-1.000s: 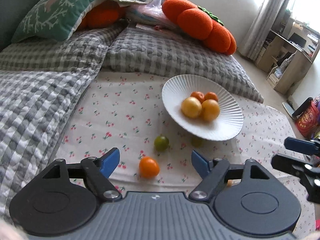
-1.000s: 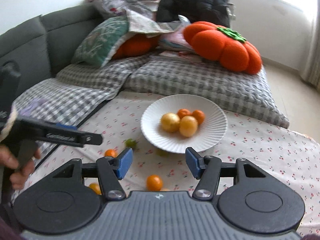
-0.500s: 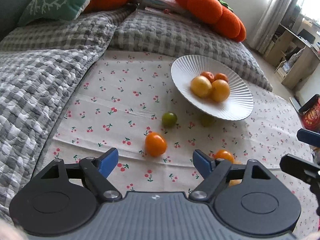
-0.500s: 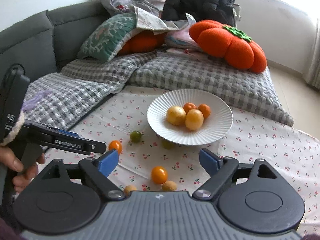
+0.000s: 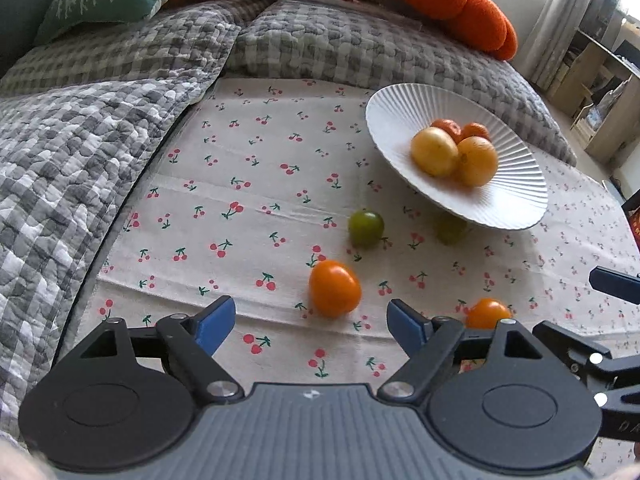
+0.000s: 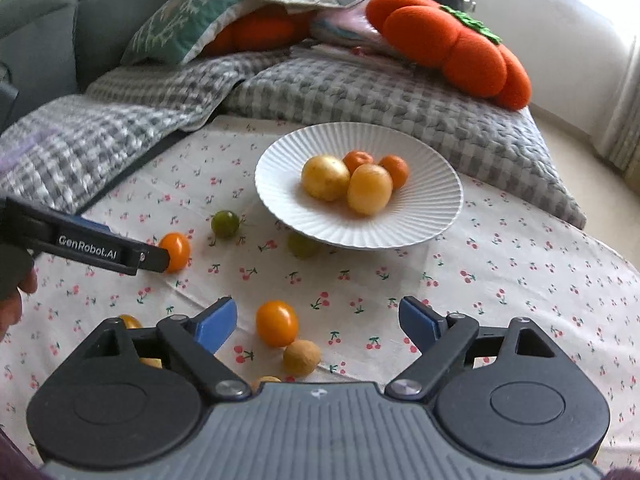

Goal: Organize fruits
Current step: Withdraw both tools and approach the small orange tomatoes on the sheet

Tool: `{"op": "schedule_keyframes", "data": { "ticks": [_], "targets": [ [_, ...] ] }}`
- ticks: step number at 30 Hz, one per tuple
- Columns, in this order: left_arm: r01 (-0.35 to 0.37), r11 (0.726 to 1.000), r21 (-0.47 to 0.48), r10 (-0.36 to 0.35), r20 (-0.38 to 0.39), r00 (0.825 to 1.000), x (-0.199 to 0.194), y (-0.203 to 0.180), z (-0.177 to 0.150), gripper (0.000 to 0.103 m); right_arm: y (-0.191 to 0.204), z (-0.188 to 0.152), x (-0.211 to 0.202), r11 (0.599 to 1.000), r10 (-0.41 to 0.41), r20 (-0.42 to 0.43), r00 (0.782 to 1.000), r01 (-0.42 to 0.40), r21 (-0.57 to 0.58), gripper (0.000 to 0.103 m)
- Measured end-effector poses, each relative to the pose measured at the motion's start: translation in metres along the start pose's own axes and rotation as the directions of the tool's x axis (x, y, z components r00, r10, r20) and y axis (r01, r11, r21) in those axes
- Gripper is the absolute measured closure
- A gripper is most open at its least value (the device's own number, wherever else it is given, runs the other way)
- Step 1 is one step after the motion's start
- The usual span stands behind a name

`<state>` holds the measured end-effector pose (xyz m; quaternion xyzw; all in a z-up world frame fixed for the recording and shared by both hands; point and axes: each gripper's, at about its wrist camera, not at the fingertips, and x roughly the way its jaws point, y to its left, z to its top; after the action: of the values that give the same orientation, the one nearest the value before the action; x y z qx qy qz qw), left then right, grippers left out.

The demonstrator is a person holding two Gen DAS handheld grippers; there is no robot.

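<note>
Item: loose small fruits, scattered on a cherry-print cloth (image 5: 248,184) covering the bench, in front of a grey checked quilt (image 6: 360,92). A white ribbed plate (image 6: 424,216) is sitting mid-cloth and is already carrying two yellow fruits (image 6: 326,178) and two orange ones behind them. Left gripper (image 5: 310,320): its blue fingers (image 5: 214,322) are standing wide with nothing between them, pointing down at an orange cherry tomato (image 5: 334,288) lying just ahead of the tips. Right gripper (image 6: 316,318): its fingers have just been opening, are now standing wide and are gripping nothing; a second orange cherry tomato (image 6: 277,323) is lying on the cloth between the tips, touching neither, with a tan fruit (image 6: 302,357) just beside it. Further stock: a green tomato (image 5: 365,227) is resting near the plate, and another greenish fruit (image 5: 450,230) is sitting in shadow under the plate's rim, its kind being hard to tell. Handling, as judged: each fruit is likely light, smooth-skinned and round, so it is apt to roll or squirt sideways, and soft enough to bruise or split under a hard squeeze. The best hold is probably across the widest middle, with the fingers closing gently and low to the cloth.
</note>
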<state>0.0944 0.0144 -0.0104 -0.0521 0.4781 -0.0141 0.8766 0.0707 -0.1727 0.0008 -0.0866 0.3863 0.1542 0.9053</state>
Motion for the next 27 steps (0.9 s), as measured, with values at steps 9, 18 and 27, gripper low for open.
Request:
{"op": "schedule_keyframes", "data": {
  "ticks": [9,18,27],
  "targets": [
    [-0.022,1.0,-0.002,0.022,-0.02,1.0,0.009,0.004,0.001,0.027,0.015,0.001,0.019,0.998,0.062,-0.099,0.993,-0.064,-0.01,0.026],
    [-0.018,1.0,0.02,0.019,-0.029,0.999,0.02,-0.002,0.001,0.026,0.016,-0.005,0.031,0.995,0.077,-0.128,0.989,-0.083,-0.049,0.031],
    [-0.024,0.996,0.08,0.026,-0.016,1.0,0.036,-0.014,-0.002,0.026,0.018,-0.007,0.045,0.994,0.064,-0.12,0.991,-0.073,-0.076,0.048]
  ]
}}
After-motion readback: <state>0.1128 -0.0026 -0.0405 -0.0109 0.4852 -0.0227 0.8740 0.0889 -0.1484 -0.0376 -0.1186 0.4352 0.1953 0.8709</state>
